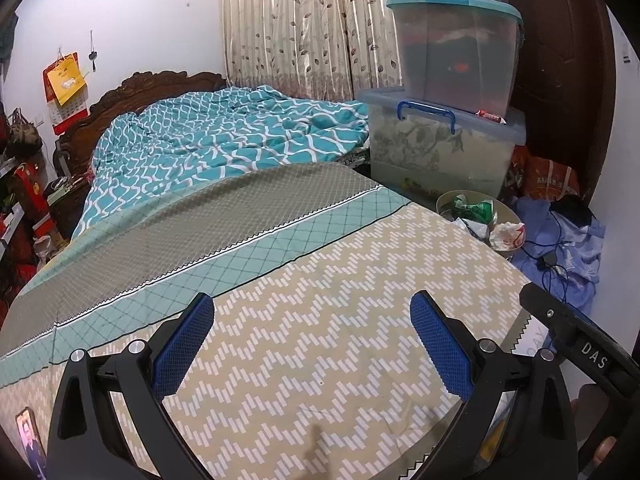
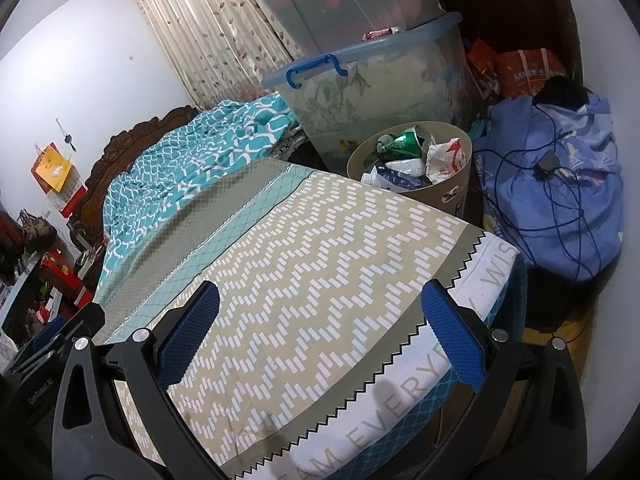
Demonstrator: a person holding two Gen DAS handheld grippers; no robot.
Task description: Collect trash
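Right wrist view: we hold both grippers, left gripper (image 1: 312, 344) and right gripper (image 2: 320, 332), released and empty above the bed (image 2: 320, 248); the trash-filled bin (image 2: 456, 196) stands beyond the bed's far right corner, well apart.

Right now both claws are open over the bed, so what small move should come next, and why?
Probably draw both back and stop. The left claw and right claw hold nothing, the bedspread near them shows no litter, and the bin beside the bed already holds a green can and wrappers.
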